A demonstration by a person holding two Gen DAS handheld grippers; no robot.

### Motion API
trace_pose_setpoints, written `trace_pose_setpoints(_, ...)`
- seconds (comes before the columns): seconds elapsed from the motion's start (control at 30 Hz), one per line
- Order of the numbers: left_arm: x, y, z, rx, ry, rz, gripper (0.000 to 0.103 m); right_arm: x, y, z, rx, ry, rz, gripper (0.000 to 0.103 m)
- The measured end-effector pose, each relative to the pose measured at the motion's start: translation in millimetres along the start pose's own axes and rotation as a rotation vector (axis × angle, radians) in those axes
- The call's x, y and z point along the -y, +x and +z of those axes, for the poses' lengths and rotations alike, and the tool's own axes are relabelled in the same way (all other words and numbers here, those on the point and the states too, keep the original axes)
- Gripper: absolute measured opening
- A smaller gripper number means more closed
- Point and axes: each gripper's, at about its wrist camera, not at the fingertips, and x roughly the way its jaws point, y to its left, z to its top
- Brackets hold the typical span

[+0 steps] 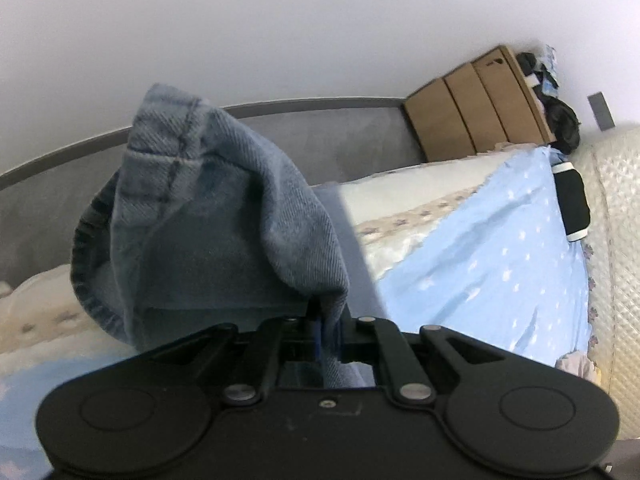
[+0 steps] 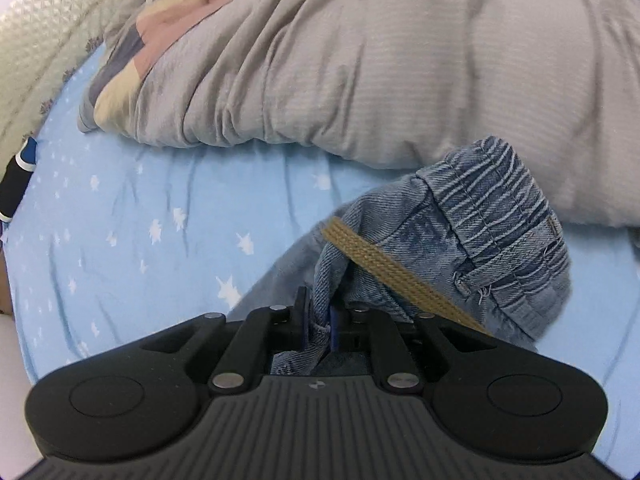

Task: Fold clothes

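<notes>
Our left gripper (image 1: 325, 322) and right gripper (image 2: 320, 320) each clamp denim jeans (image 1: 224, 216), lifted above the blue starred sheet (image 2: 132, 216). A grey duvet (image 2: 380, 72) crowds the far edge. We read no labels.

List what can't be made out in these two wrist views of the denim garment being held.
- Denim garment, left wrist view: its lower part hidden behind the left gripper; full shape unknown.
- Denim, right wrist view: only the elastic waistband and tan drawstring show; the rest is cut off behind the right gripper.
- Dark items beside the cardboard box: too small.
</notes>
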Motion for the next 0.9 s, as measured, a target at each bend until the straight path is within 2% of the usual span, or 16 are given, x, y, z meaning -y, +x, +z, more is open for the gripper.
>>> trace_pose_setpoints(0.13,30,27,5,-0.019,0.068,-0.002,0.005,-12,22,14,-0.004,-0.019,-0.013,0.01)
trace_pose_setpoints(0.27,47,64,5,-0.049,0.14,0.031,0.007,-18,49,22,-0.01,-0.037,-0.032,0.01)
trace_pose_setpoints(0.33,50,80,3,-0.067,0.175,0.047,0.013,-22,62,21,-0.02,-0.085,-0.054,0.012)
trace_pose_setpoints(0.37,47,83,1,-0.078,0.173,0.049,0.02,-26,63,20,-0.022,-0.123,-0.064,0.013)
trace_pose_setpoints(0.43,39,77,-2,-0.081,0.163,-0.001,0.027,-34,64,18,-0.026,-0.198,-0.082,0.016)
trace_pose_setpoints(0.47,31,69,-3,-0.071,0.155,-0.033,0.033,-37,61,16,-0.025,-0.231,-0.085,0.018)
trace_pose_setpoints(0.5,21,59,-4,-0.056,0.142,-0.055,0.044,-39,57,14,-0.023,-0.262,-0.086,0.021)
trace_pose_setpoints(0.57,-3,40,-4,-0.027,0.101,-0.078,0.052,-42,47,10,-0.017,-0.314,-0.08,0.035)
trace_pose_setpoints(0.67,-46,13,-6,0.011,0.041,-0.089,0.06,-41,26,0,0.008,-0.327,-0.065,0.047)
trace_pose_setpoints(0.77,-94,-2,-9,0.023,-0.031,-0.064,0.064,-41,10,-13,0.01,-0.327,-0.069,0.047)
trace_pose_setpoints(0.9,-140,2,-9,0.026,-0.127,-0.049,0.068,-44,-16,-41,0.001,-0.363,-0.088,0.047)
